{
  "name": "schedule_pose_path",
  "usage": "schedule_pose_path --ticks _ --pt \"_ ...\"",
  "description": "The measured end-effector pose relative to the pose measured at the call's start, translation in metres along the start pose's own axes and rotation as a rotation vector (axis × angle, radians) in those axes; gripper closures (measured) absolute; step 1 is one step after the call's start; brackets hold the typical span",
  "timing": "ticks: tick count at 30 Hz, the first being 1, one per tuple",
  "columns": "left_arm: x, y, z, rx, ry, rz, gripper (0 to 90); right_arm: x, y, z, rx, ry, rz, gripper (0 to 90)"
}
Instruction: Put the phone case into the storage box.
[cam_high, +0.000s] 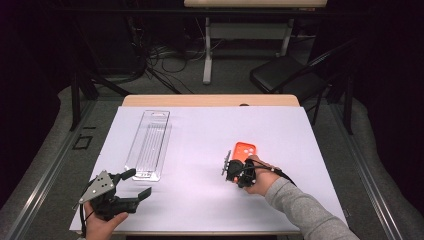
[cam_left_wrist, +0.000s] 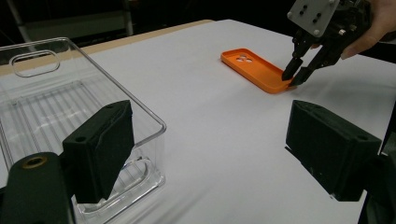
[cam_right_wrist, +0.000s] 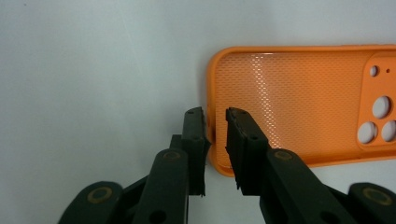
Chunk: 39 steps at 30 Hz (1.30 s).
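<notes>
- Closing on so thin a lip is your main risk: your right tool (cam_right_wrist: 215, 140) stands narrow, one jaw outside the short end wall of the orange phone case (cam_right_wrist: 299, 102) and one jaw inside it, with a slim gap left between them. No frame settles whether the pads are pressing the wall yet, so treat the case as not yet held.
- The case lies flat, hollow side up, on the white worktop (cam_high: 200, 145), well to the right of the clear plastic tray (cam_high: 148, 145). Its camera holes sit at the end far from your tool.
- If you lift before the pads bite, the wall is likely to slide out and the case will drop back or skid away from the tray.
- The wall looks soft and bendy. Squeezing only near one corner could fold the lip, and the case may then twist or hang crooked as it comes up.
- Pressing the tips down hard could pin the case floor against the worktop, so it might tip up at the far end or scoot.
- A long case held by one end will probably swing. Moving fast towards the tray could shake it loose.
- Your left tool (cam_high: 131, 184) is wide and holds nothing, just beside the near end of the tray. Nudging that light tray could shift it out of line.
</notes>
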<state>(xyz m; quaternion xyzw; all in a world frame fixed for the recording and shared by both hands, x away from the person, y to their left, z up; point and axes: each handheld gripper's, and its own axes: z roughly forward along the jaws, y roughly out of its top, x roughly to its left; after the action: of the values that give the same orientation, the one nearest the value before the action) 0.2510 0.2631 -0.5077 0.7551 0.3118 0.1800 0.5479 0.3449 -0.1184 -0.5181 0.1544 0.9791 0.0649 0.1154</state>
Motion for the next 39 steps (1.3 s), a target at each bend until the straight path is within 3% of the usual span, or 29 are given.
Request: schedule_pose_path --ticks 21,39 --pt "0.0 0.0 0.0 0.003 -0.001 -0.001 15.4 0.0 0.003 0.009 0.039 0.005 -0.016 83.8" --pt "0.0 -0.001 0.001 0.005 0.0 -0.002 15.4 0.001 0.003 0.011 0.04 0.007 -0.036 88.3"
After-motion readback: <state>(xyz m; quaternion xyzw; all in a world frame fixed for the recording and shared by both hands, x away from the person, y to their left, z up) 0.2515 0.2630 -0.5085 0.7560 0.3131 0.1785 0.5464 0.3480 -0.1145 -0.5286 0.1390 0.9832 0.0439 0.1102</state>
